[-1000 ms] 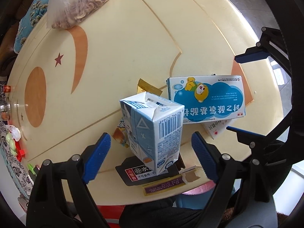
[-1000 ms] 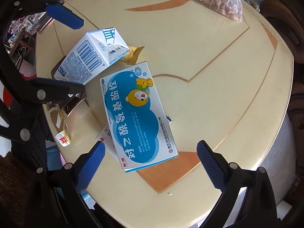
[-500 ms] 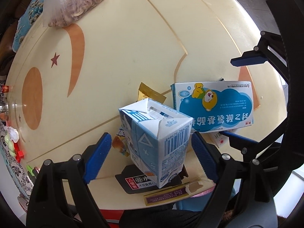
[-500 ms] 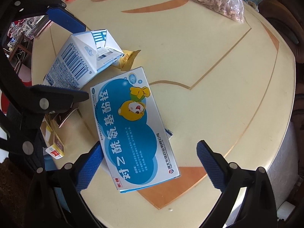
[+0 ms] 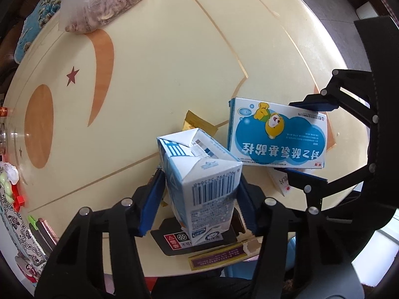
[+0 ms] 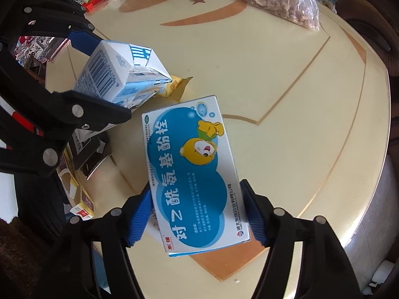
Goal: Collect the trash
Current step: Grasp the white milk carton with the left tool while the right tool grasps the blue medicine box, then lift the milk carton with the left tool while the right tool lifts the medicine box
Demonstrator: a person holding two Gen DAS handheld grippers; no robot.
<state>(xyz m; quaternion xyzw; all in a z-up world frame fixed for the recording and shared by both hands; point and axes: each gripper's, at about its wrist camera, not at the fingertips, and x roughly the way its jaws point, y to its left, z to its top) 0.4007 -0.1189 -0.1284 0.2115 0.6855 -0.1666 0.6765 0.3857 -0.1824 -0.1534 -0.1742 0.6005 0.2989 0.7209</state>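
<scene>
Milk carton (image 5: 199,182): white/blue, barcode face up, folded top pointing away, lower centre of left view, pinched between blue pads. Medicine box (image 6: 194,182): flat, blue/white with cartoon bear, lower centre of right view, pinched by its long edges. Gold wrapper (image 5: 198,125) flat on tabletop behind carton.

Carton (image 5: 199,179) left of med box (image 5: 276,139), wrapper (image 5: 197,124) behind.
</scene>
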